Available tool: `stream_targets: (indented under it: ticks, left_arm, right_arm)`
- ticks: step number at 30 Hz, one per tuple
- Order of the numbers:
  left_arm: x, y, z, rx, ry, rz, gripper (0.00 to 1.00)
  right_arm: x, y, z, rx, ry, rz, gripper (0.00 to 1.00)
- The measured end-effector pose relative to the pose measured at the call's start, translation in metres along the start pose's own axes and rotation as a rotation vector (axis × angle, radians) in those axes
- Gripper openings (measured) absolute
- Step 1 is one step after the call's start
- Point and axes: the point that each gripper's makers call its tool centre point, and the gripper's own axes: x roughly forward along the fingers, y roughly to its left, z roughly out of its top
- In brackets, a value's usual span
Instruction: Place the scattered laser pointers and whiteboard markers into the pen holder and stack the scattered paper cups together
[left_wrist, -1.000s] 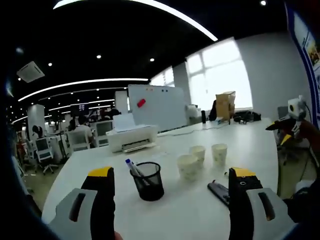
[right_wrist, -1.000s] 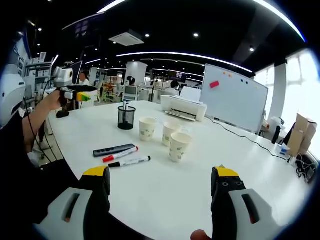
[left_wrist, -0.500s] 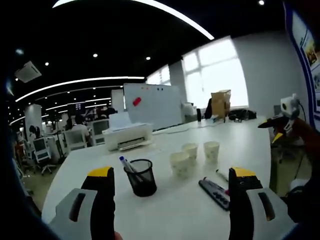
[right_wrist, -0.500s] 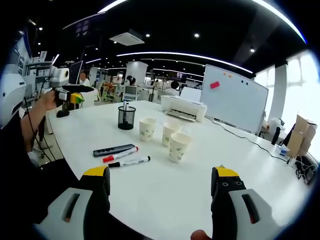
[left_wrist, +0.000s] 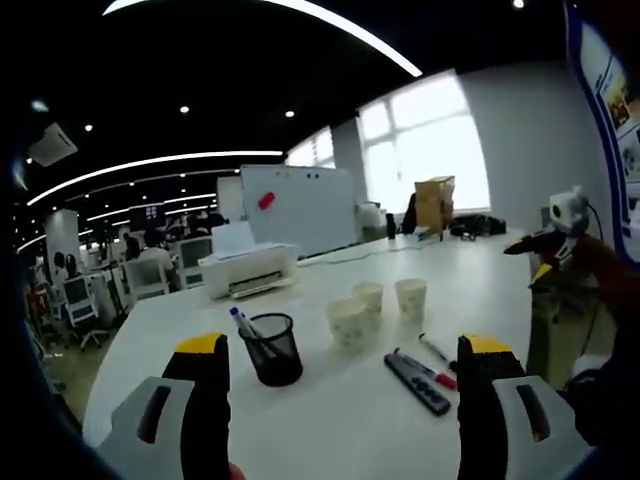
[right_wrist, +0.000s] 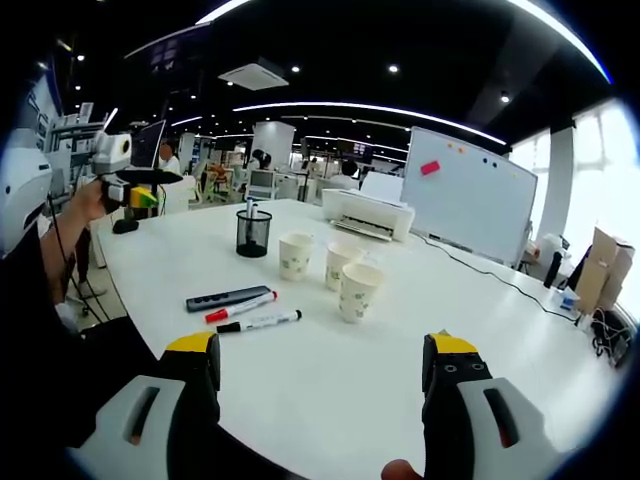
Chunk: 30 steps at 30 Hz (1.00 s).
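Your right tool (right_wrist: 318, 372) hangs spread and empty above the near edge of the white tabletop (right_wrist: 480, 300), and your left tool (left_wrist: 338, 372) is likewise spread, holding nothing, over its own side. Nearest you in the right gripper view lie a black-capped whiteboard marker (right_wrist: 259, 322), a red-capped marker (right_wrist: 240, 307) just beside it, and the dark laser pointer (right_wrist: 227, 298) next to that, all loose on the tabletop. Beyond them stand three paper cups (right_wrist: 359, 292), (right_wrist: 340, 267), (right_wrist: 294, 256), close together but not nested. Farther off is the black mesh pen holder (right_wrist: 252, 235), upright, with one blue-capped marker (left_wrist: 240, 324) already leaning inside it. I judge the job barely begun: one marker is home, two markers and the pointer are left, and no cup is stacked yet. A printer (right_wrist: 365, 214) and whiteboard (right_wrist: 465, 193) sit behind.
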Motion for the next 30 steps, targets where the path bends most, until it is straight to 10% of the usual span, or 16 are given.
stream_targets:
  ticks: [30]
  left_arm:
    - [-0.016, -0.009, -0.019, -0.009, 0.057, -0.02, 0.97]
  right_arm:
    - [0.001, 0.0, -0.003, 0.006, 0.005, 0.002, 0.78]
